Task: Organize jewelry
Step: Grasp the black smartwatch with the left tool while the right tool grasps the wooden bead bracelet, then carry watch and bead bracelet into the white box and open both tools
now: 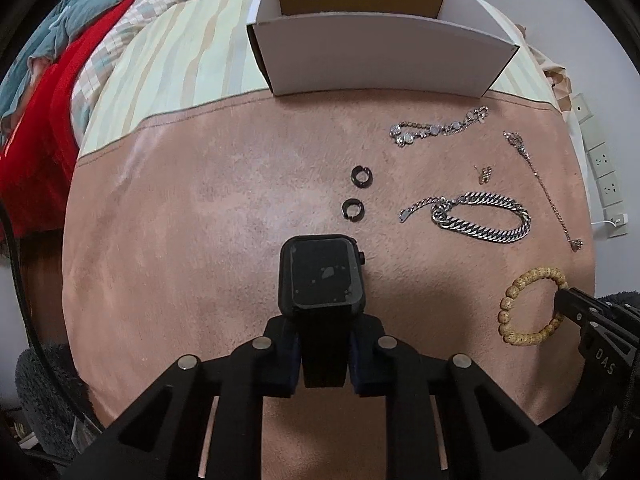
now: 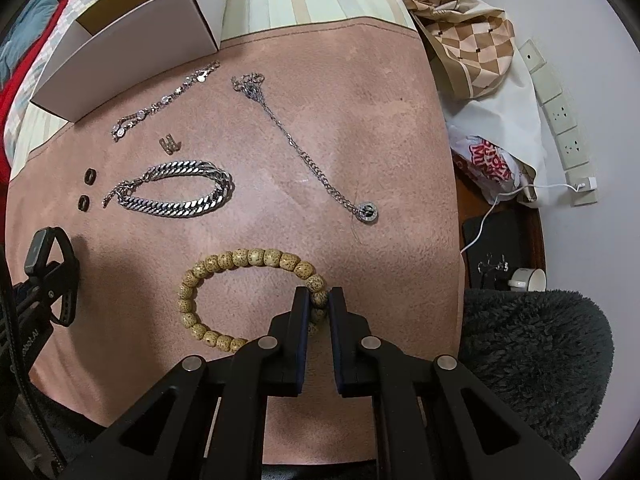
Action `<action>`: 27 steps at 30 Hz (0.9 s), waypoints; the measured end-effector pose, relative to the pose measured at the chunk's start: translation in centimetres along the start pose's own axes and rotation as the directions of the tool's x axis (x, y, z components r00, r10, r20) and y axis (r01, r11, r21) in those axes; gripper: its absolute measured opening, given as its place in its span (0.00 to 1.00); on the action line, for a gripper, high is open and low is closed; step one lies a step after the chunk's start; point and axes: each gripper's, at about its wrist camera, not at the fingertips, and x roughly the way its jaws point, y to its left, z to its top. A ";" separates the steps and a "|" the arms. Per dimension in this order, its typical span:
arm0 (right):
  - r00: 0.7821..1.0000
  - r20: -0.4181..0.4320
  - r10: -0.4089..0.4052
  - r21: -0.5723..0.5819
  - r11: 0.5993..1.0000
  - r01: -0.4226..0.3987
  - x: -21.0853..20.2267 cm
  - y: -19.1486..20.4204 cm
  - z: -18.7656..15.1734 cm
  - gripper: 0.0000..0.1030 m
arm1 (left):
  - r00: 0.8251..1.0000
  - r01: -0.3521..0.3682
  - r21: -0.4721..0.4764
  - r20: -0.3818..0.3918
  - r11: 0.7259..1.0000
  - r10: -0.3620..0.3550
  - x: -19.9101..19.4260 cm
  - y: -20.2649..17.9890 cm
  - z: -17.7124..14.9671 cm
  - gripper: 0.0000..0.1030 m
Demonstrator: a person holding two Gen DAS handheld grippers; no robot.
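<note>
Though cropped leftward, pendant (image 2: 367, 208) rightward.

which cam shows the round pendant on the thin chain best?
Right wrist view. The round pendant lies unobstructed near mid-frame on the pink cloth, its ring shape readable, with the thin chain running up to the clasp. In the left wrist view the pendant sits at the far right edge, tiny and distorted; its shape is unreadable.
</note>
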 end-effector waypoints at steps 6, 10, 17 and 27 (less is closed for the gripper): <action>0.997 0.028 0.069 0.027 0.997 -0.069 -0.9 0.0 -0.4 0.09 | 0.999 0.005 0.005 0.039 1.000 -0.006 -2.1 0.5 0.4 0.15; 0.988 0.084 0.127 0.031 0.991 -0.130 -3.1 0.3 -0.1 0.09 | 0.997 0.024 0.004 0.070 1.000 -0.024 -3.9 0.9 1.2 0.15; 0.960 0.198 0.198 -0.016 0.980 -0.199 -8.8 1.8 1.3 0.09 | 0.988 0.064 -0.005 0.140 0.998 -0.063 -6.8 1.8 2.3 0.15; 0.891 0.331 0.311 -0.121 0.950 -0.287 -17.8 3.8 7.4 0.09 | 0.970 0.098 -0.001 0.223 0.995 -0.095 -10.9 2.6 6.6 0.15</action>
